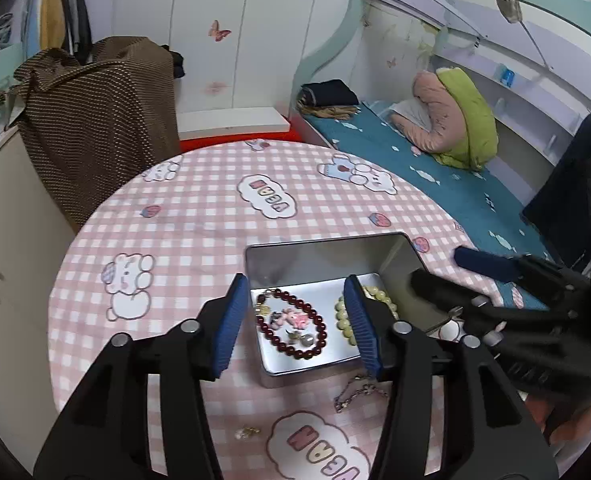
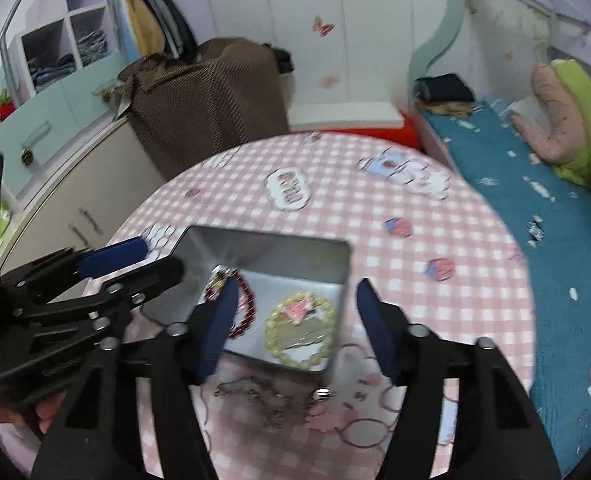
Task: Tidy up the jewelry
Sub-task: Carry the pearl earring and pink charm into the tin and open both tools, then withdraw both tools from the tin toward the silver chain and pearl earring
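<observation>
Silver chain (image 1: 357, 390) lies on the desk (image 1: 199, 216) just before the tin (image 1: 319, 248), nearer the right gripper (image 2: 295, 328) (both jaws open, empty).

An open metal tin (image 1: 319, 256) holds a dark-red bead bracelet (image 1: 319, 320) beside a pale-yellow one (image 2: 299, 332).

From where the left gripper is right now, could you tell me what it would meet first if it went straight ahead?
Probably the dark red bead bracelet in the open metal tin: it lies between the open left gripper fingers, though depth is unclear.
</observation>
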Demonstrator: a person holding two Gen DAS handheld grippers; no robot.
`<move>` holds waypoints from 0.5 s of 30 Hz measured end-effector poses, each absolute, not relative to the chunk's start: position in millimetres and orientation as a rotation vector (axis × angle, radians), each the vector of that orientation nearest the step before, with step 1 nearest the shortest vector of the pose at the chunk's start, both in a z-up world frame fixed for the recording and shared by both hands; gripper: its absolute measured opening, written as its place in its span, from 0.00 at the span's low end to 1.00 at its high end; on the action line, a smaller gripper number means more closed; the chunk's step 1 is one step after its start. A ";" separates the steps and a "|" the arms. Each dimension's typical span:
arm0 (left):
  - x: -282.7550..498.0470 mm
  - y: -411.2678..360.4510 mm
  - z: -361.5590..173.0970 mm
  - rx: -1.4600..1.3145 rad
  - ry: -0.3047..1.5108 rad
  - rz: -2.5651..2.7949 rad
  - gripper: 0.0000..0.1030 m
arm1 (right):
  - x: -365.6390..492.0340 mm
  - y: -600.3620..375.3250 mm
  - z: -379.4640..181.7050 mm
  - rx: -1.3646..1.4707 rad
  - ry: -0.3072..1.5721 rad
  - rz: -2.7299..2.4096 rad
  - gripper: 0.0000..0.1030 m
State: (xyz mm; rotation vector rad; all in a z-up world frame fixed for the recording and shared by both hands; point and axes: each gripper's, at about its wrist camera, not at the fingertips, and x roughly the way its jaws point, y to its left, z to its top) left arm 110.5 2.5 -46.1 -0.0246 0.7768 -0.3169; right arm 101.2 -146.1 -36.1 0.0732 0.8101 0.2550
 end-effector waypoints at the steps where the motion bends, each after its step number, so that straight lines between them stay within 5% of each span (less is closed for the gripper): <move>1: 109.4 4.6 -44.7 -0.026 0.775 -0.311 0.50 | 100.5 -148.5 -34.7 0.074 0.807 0.247 0.60; 15: 92.8 16.7 -43.8 -0.039 0.784 -0.294 0.55 | 85.3 -160.1 -32.4 0.079 0.803 0.195 0.62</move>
